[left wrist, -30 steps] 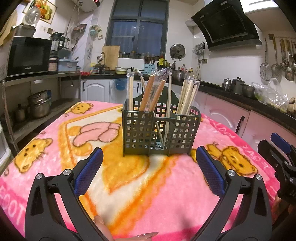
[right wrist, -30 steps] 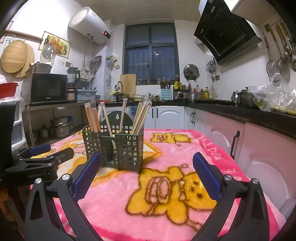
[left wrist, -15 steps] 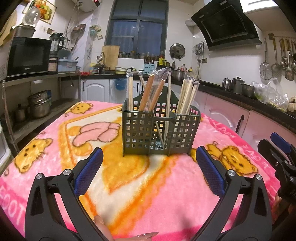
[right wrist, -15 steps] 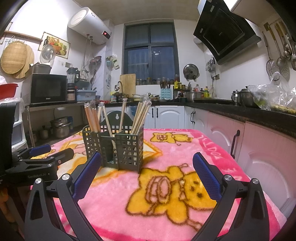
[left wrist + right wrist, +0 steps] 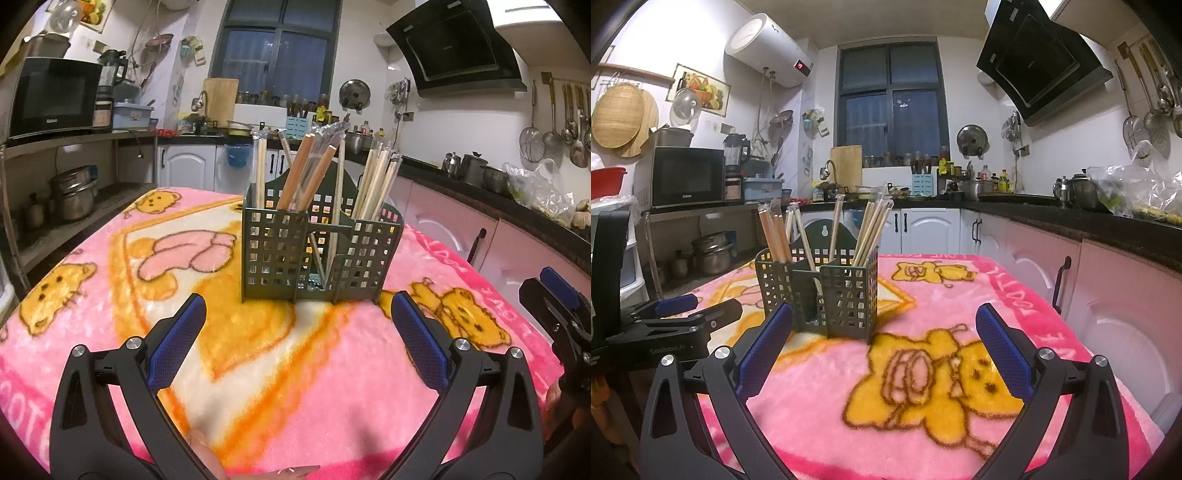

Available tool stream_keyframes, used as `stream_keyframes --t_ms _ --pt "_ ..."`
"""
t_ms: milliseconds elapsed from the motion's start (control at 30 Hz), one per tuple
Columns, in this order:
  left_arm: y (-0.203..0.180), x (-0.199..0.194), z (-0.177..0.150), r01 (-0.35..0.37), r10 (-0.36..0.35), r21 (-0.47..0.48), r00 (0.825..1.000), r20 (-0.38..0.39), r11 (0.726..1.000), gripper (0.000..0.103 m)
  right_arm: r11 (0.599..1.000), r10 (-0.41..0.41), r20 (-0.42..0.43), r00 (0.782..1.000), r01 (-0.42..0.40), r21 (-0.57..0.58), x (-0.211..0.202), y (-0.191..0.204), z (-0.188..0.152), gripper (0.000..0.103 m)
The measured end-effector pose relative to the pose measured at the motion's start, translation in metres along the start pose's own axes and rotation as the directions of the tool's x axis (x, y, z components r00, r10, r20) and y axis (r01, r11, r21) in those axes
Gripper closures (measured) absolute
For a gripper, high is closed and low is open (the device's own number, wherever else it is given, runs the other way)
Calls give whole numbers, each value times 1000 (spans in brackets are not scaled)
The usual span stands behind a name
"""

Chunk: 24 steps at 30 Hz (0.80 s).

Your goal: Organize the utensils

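A dark green slotted utensil holder stands upright on the pink cartoon blanket. Its compartments hold several wrapped chopsticks and brown sticks. My left gripper is open and empty, a little in front of the holder. In the right wrist view the holder stands ahead to the left. My right gripper is open and empty, just right of and before it. The left gripper shows at that view's left edge, and the right gripper's fingers at the left wrist view's right edge.
A pink-fronted counter runs along the right of the table, with pots and a plastic bag on top. A shelf with a microwave and steel pots stands to the left. A sink and window lie at the far back.
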State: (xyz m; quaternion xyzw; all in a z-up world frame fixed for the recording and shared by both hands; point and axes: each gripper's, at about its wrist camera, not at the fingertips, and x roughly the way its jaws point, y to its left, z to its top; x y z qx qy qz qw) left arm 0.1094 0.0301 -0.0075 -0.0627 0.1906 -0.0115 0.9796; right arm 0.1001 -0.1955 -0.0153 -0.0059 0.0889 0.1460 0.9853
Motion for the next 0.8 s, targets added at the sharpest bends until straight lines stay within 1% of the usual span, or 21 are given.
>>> stream_keyframes --t_ms 67,333,433,533,600,667,700,733,767,800 --pt "0 0 0 3 -3 5 1000 2 1000 11 1000 -1 0 1000 1 5 -1 -1 0 7" --pt "-6 -3 1 -20 20 25 1000 17 999 11 1000 2 9 1000 -2 9 -5 -2 1 7" --pt "-4 -5 1 -7 7 14 1000 20 1000 11 1000 4 8 1000 -4 13 -5 -3 2 6" --pt "0 -7 5 14 -14 -15 1000 0 1000 11 1000 5 4 1000 -5 31 -8 -6 5 7" --pt "7 -10 11 14 -14 -35 1000 -12 999 11 999 5 -3 1000 -5 36 -8 -10 9 7" --pt "17 -12 19 2 -2 -46 1000 -18 999 11 999 3 -29 1000 -1 47 -7 -18 13 7" --pt "25 -12 23 -7 5 -52 1000 -24 999 11 999 -5 -58 998 7 47 -3 -23 15 7" --pt "33 -11 28 -23 21 -60 999 -31 998 11 999 -24 -88 996 27 40 2 -29 17 7" --pt "45 -8 34 -60 57 -59 997 -48 996 11 998 -58 -117 991 61 30 7 -36 19 7" --pt "57 -4 38 -97 94 -52 994 -61 994 11 994 -107 -159 981 110 9 15 -46 21 7"
